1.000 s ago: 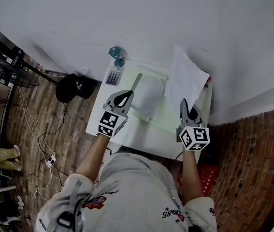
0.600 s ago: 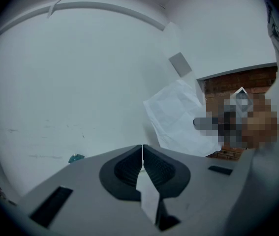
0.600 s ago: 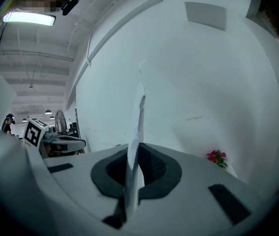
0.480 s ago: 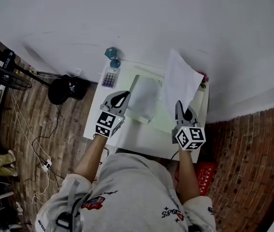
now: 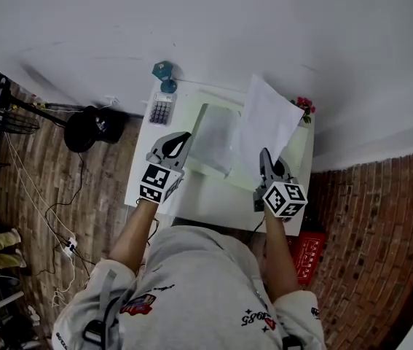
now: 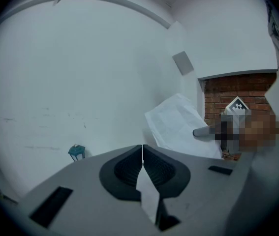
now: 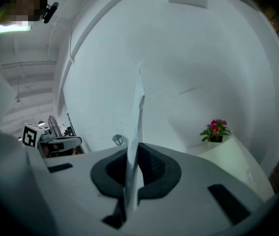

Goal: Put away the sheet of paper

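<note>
From the head view, I'm standing at the white desk with a green mat on it, and the clear folder lies flat on the mat. My left hand-held gripper sits at the folder's left edge. My right hand-held gripper holds the sheet of paper by its near corner, so the sheet stands tilted up over the right half of the mat, just beside the folder. A calculator and a little teal lantern are at the far left corner, and a flower pot is at the far right one. In the left gripper view, the pads are pressed together with a thin pale flap caught between them. It looks like the folder's cover, but I can't say for sure. The paper and the other hand-held gripper show off to the right. In the right gripper view, the jaws have just eased a hair, but the pads are clamped on the paper. It runs edge-on straight up from between them, with the flowers to the right and the lantern just to the left of it.
</note>
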### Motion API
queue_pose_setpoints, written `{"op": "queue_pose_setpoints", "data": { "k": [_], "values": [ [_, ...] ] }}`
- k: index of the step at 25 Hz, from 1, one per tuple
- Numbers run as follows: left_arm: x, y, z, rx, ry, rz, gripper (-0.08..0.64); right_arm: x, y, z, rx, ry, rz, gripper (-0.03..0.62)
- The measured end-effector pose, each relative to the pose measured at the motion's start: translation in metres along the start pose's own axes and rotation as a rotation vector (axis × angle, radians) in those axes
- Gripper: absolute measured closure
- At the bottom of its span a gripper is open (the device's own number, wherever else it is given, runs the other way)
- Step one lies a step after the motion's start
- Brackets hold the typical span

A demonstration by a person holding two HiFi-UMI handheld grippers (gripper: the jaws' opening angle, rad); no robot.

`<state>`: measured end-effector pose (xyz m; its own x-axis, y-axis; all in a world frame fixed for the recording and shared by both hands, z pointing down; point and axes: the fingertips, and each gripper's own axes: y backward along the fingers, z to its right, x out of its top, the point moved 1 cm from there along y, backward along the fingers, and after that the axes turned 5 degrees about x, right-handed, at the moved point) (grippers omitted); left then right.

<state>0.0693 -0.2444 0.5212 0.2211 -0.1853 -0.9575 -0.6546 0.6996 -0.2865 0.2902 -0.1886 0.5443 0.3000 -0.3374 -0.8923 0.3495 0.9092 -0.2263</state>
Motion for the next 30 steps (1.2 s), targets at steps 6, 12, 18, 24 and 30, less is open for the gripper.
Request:
{"op": "queue_pose_setpoints", "data": {
  "k": [6, 12, 18, 24, 30],
  "values": [
    [-0.011, 0.006, -0.010, 0.013, 0.015, -0.011, 0.535, -0.052, -0.018, 0.021, -0.002, -0.145, -0.078, 0.588],
    [-0.023, 0.010, -0.020, 0.034, 0.021, -0.040, 0.535, -0.105, -0.029, 0.035, -0.042, -0.204, -0.191, 0.588],
    [-0.027, 0.009, -0.026, 0.053, 0.023, -0.052, 0.535, -0.141, -0.029, 0.056, -0.106, -0.250, -0.314, 0.588],
    [-0.032, 0.010, -0.029, 0.074, 0.026, -0.053, 0.535, -0.168, -0.028, 0.073, -0.151, -0.347, -0.392, 0.586],
    [-0.038, 0.010, -0.030, 0.084, 0.027, -0.073, 0.535, -0.172, -0.041, 0.078, -0.132, -0.345, -0.410, 0.586]
  ]
}}
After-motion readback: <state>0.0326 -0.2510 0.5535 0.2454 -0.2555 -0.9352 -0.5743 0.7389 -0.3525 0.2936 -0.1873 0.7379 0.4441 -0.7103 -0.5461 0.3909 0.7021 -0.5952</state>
